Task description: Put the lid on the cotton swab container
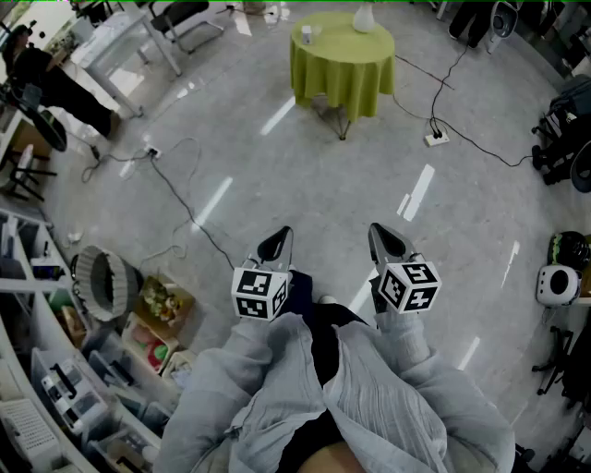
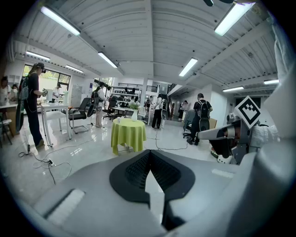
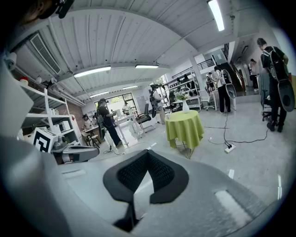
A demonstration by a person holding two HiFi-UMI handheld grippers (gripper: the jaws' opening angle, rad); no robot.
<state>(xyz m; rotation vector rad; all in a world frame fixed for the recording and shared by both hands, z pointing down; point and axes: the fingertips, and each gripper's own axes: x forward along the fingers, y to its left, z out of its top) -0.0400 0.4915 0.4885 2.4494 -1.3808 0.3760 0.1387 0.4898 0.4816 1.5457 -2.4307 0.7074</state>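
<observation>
A round table with a green cloth stands far ahead across the floor; it also shows as the green table and the green table. On it are a white vase and a small pale container, too small to tell what it is or whether it has a lid. My left gripper and right gripper are held side by side at waist height, well short of the table. Both are shut with nothing between the pads, as the left gripper and right gripper show.
Cables and a power strip lie on the floor by the table. Shelving with bins and a floor fan line the left. A white device sits at the right. A person stands by desks at the left.
</observation>
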